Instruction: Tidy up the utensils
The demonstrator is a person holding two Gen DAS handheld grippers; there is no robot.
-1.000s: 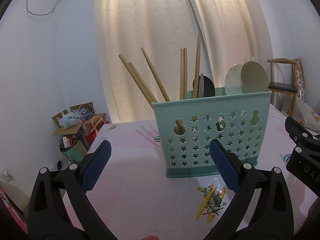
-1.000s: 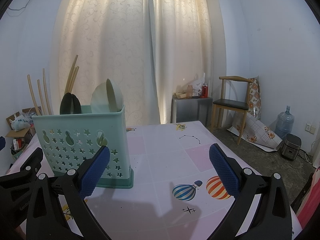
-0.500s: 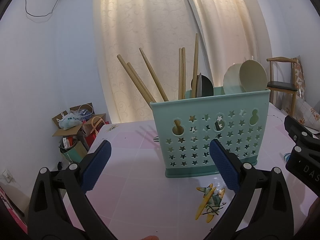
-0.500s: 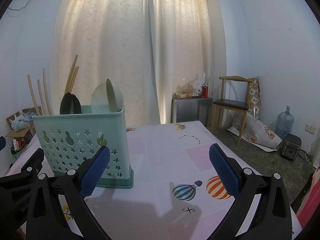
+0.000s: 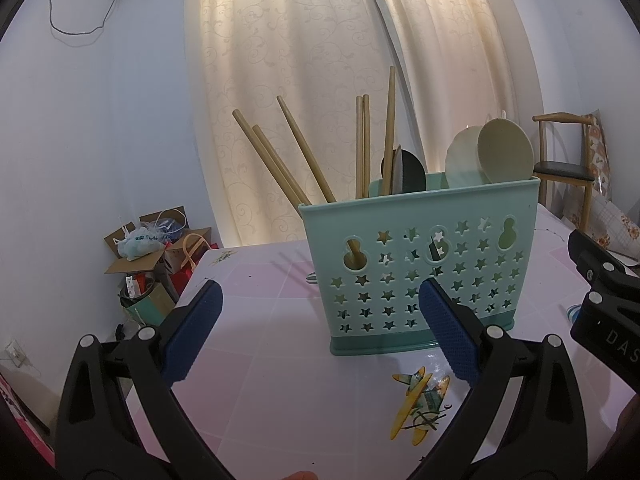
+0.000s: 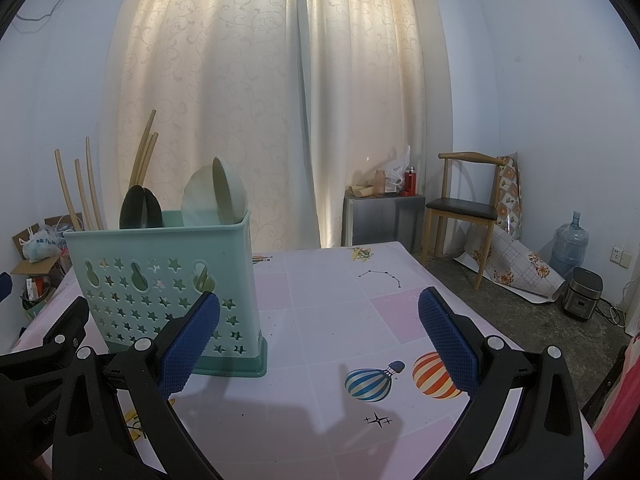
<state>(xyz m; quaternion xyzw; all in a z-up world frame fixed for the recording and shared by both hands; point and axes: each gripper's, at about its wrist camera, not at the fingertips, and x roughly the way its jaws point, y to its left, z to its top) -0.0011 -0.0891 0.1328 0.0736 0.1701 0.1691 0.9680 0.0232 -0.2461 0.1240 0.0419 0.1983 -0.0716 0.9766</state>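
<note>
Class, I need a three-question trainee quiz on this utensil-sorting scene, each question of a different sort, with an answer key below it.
1. True or false: the left gripper is clamped on a chopstick.
2. Multiple choice: the wooden chopsticks stand (A) flat on the table, (B) in the green caddy, (C) on the chair.
3. Fill in: the spoons at the caddy's other end from the chopsticks are pale ____.

Key
1. False: its jaws stand open and empty, as do those of the right gripper.
2. B.
3. Cream; two dark spoons stand between them and the chopsticks.
</note>
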